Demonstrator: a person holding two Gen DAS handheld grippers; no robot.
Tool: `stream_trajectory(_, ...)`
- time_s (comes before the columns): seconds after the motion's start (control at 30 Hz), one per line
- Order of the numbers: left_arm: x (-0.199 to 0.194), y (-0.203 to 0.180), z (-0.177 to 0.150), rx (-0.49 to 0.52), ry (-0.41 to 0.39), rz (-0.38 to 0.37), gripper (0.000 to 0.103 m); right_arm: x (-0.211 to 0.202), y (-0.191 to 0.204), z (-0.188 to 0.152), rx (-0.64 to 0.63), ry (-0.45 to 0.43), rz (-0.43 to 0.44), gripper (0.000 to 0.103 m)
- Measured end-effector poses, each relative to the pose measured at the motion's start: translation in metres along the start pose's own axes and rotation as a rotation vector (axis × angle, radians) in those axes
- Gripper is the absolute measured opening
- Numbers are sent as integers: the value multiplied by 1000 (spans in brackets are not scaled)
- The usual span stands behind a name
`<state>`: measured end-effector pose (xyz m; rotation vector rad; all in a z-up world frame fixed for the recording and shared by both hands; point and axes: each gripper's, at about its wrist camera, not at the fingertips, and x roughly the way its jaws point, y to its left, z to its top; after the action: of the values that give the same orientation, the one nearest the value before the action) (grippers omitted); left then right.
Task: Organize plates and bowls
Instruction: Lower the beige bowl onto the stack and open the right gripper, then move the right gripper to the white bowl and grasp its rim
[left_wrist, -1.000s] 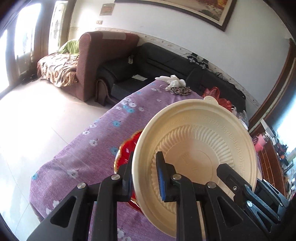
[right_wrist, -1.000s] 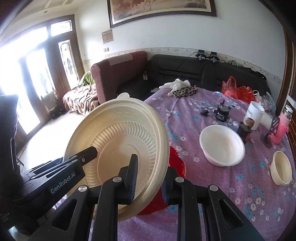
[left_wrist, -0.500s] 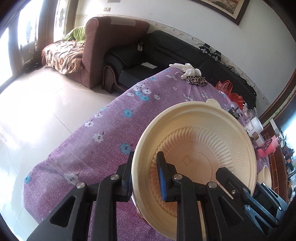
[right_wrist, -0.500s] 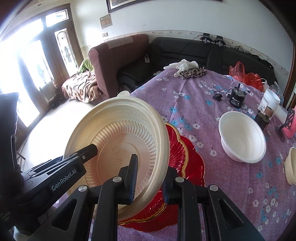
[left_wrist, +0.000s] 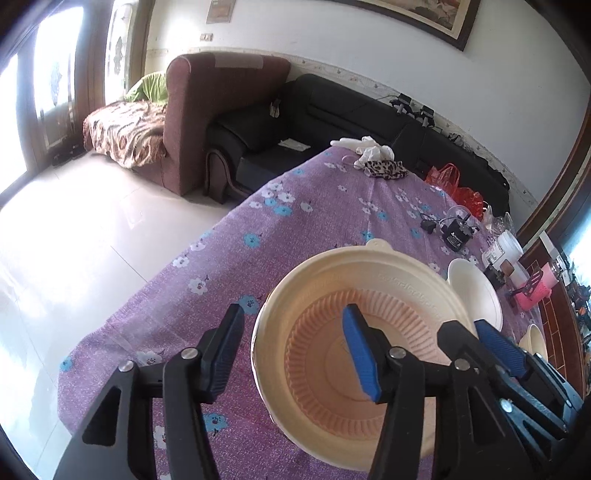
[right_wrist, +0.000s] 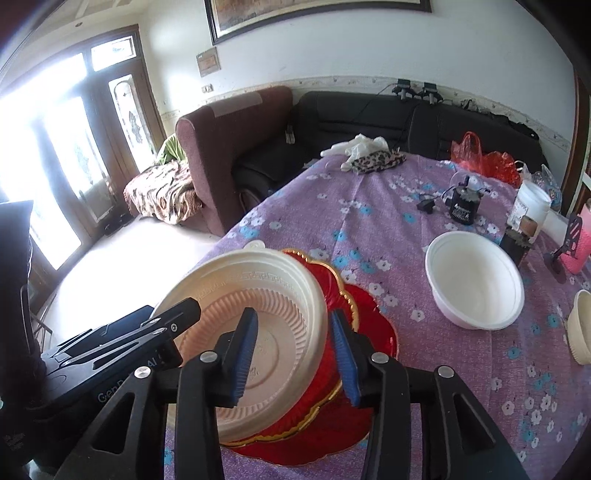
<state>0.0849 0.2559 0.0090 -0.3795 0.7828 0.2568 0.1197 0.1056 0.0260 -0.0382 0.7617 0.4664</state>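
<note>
While both claws are opening, the cream plate (right_wrist: 258, 332) sits tilted on the red plate (right_wrist: 354, 325) at lower centre of the right wrist view, near the table (right_wrist: 369, 221) edge. Right claw (right_wrist: 291, 354): jaws apart, straddling the cream plate's right rim, with a gap showing at each blue pad, so no grip. Left claw (left_wrist: 295, 350): jaws wide, the plate's left rim between them, both pads clear of it. In the left wrist view the cream plate covers the red plate entirely, and its near edge is hidden behind the claw arms. In the right wrist view the red plate shows only as a scalloped, gold-edged crescent to the right and below; whether the cream plate rests flat on it cannot be told. White bowl (right_wrist: 474, 280) stands well apart at right centre on the purple flowered cloth. A smaller cream bowl (right_wrist: 581, 332) is cut off by the right frame edge. The objects at upper right beyond the white bowl, a white jar (right_wrist: 530, 206) and a dark gadget with a cable (right_wrist: 463, 206), are too small to identify further.
</note>
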Motion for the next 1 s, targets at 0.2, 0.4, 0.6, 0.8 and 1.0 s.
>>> stream_trajectory(0.2, -28, -22, -5, 74, -95, 61, 70, -32, -15, -6, 32, -75, -3, 63)
stream_trajectory(0.4, -50, -53, -13, 155, -143, 61, 75, -59, -42, -21, 77, -109, -29, 66)
stream_trajectory(0.6, -64, -89, -26, 234, -170, 49, 78, -81, -86, -40, 146, -120, -67, 67)
stream_trajectory(0.8, -64, -135, -42, 332, -157, 27, 79, -95, -144, -60, 224, -103, -127, 68)
stream_trajectory(1.0, -48, -179, -55, 395, -103, -2, 79, -104, -200, -76, 311, -82, -162, 68)
